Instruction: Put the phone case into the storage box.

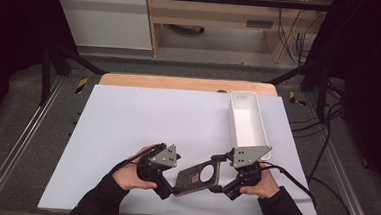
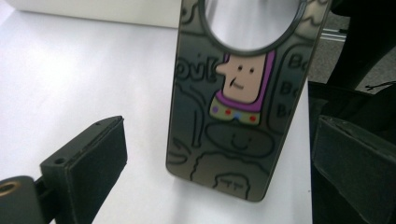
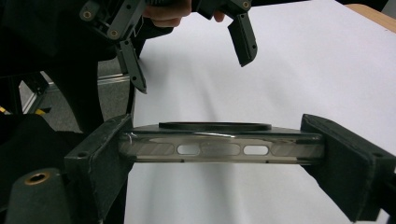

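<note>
- Our right gripper (image 3: 219, 154) pinches the phone case (image 1: 198, 176) by its two long sides, near the front edge of the desk (image 1: 127, 118).
- Our left gripper (image 2: 219, 163) stands spread, its pads apart from the case.

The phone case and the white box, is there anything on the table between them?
No. In the high view, between the phone case and the white box lies bare white table; the right tool grips the case.
</note>
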